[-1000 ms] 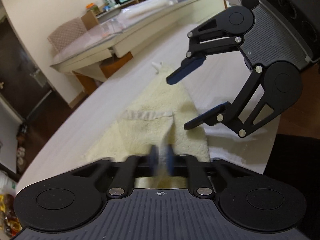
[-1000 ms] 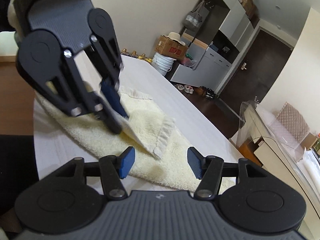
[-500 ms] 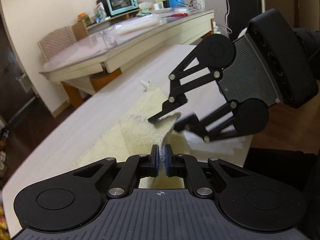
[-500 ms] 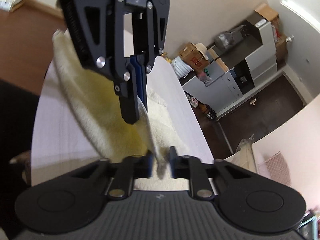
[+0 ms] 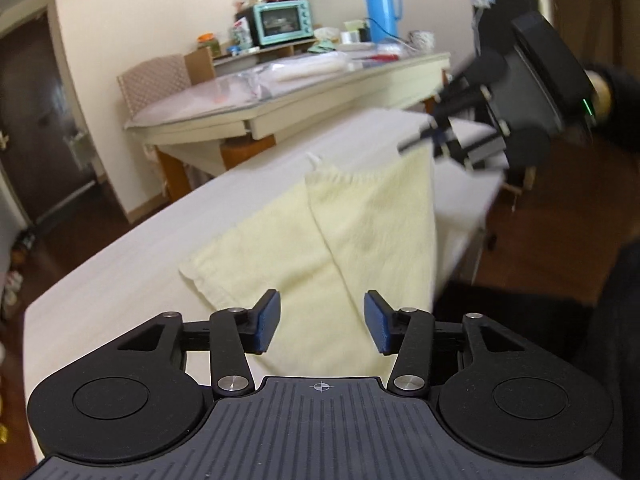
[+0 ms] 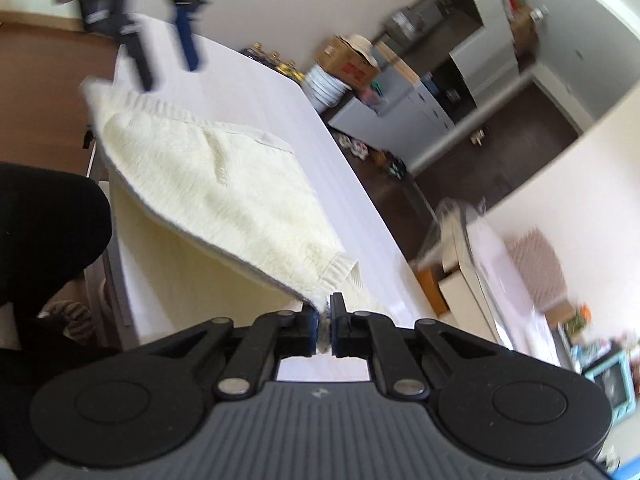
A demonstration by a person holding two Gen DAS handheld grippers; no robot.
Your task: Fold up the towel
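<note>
**One corner of the towel lifted, the other let go**

One pale yellow towel (image 5: 360, 232) lies on the white table (image 5: 120, 264), partly folded over itself, its nap fluffy and its hemmed edge ribbed. From the left wrist camera, its flat part spreads toward the left, with a corner near the left gripper's left pad and a small white tab at its far end. A crease runs up the middle, and to the right of it a flap rises off the table toward the right gripper (image 5: 434, 142).

The left gripper (image 5: 322, 322) hovers above the near end of the towel with its blue pads spread wide, holding nothing. The right gripper, blurred in that view, has its fingers pressed together on the raised corner.

In the right wrist view the left gripper (image 6: 166, 52) hangs above the far end of the towel (image 6: 208, 184), fingers apart. The cloth slopes from there down to the right gripper (image 6: 324, 326), whose pads pinch the ribbed corner; the underside of the lifted flap is in shadow above the table (image 6: 256, 92).
</note>
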